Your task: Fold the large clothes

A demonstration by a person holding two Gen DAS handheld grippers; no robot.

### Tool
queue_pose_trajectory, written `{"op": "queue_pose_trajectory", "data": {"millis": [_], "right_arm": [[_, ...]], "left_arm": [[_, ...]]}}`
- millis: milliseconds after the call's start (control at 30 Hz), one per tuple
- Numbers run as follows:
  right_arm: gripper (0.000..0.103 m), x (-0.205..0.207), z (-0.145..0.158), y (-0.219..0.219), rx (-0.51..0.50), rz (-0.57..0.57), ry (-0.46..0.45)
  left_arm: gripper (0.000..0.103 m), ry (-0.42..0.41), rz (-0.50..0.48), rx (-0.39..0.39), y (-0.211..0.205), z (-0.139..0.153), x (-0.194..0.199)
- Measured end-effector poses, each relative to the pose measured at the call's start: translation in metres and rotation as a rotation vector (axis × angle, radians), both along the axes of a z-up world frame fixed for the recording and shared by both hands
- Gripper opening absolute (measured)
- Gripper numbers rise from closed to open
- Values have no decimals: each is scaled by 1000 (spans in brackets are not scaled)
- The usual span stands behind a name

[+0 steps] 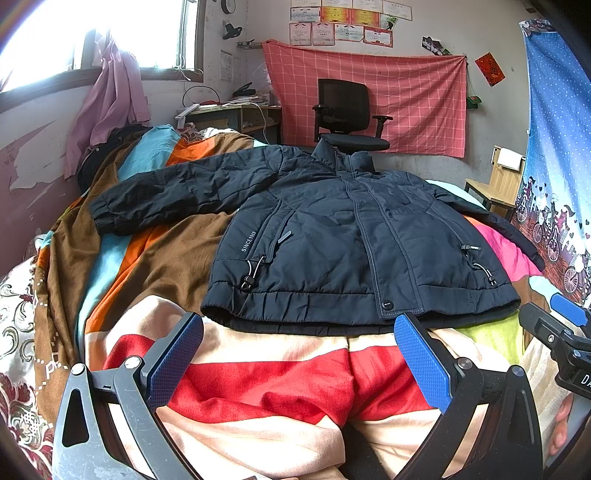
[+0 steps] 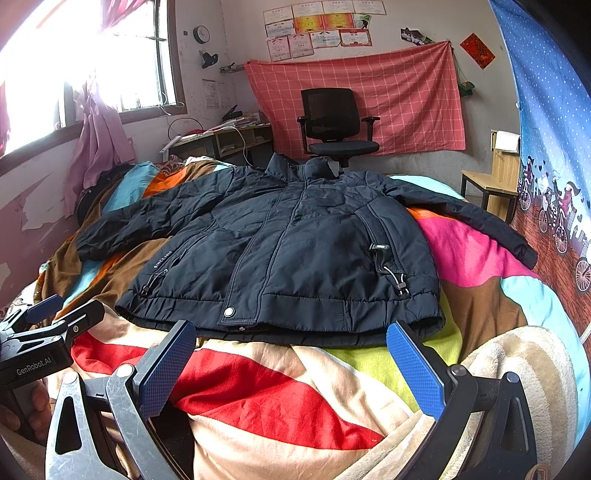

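Left wrist view: left gripper (image 1: 298,325) held low over the striped blanket (image 1: 258,387), aimed at 12 o'clock toward the jacket hem. Jaws spread wide, nothing between them; blue pads (image 1: 421,362) clear of the cloth. One dark navy jacket (image 1: 332,243) lies front-up and flat on the bed, collar at 12 o'clock, hem nearest the camera, both sleeves spread out to 9 and 3 o'clock. Two hem drawcord toggles visible, one snap button (image 1: 386,305) at the hem. Right gripper (image 1: 561,325) enters at 3 o'clock, beside the hem corner; its opening can't be read from here. One office chair (image 1: 345,114) at 12 o'clock behind the bed, one pink checked cloth (image 1: 406,99) on the wall.

Right wrist view: right gripper (image 2: 291,332) same posture, low, level, pointing at 12 o'clock, jaws wide apart and empty, tips just short of the hem. Same one jacket (image 2: 288,251) centred, hem toward camera, left sleeve to 9 o'clock, right sleeve trailing to 3 o'clock over the bed edge. Left gripper (image 2: 48,314) at 9 o'clock, a hand (image 2: 33,410) gripping its body below. One wooden stool (image 2: 491,184) at 2 o'clock, one wall clock (image 2: 201,34) at 11 o'clock.
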State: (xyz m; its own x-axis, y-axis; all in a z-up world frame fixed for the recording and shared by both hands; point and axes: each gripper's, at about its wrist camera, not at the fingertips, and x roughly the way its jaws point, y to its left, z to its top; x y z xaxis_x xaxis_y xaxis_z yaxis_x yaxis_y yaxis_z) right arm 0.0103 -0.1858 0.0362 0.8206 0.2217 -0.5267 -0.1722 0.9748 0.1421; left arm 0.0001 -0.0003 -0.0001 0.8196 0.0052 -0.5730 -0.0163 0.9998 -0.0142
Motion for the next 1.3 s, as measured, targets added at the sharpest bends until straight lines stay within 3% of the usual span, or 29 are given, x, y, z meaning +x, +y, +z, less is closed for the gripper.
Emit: {"op": "queue_pose_trajectory", "data": {"millis": [667, 833, 1000, 1133, 1300], "right_arm": [[103, 0, 0, 0, 1, 0, 2], [103, 6, -4, 3, -11, -22, 43], [103, 16, -6, 1, -32, -40, 93], [103, 37, -10, 1, -70, -60, 183], [103, 59, -7, -7, -77, -55, 204]], "left_arm": [[101, 2, 4, 2, 0, 0, 0], [101, 31, 21, 5, 3, 0, 7], [101, 78, 37, 58, -3, -1, 24], [101, 125, 30, 9, 0, 5, 43], [101, 178, 10, -72, 5, 29, 76]]}}
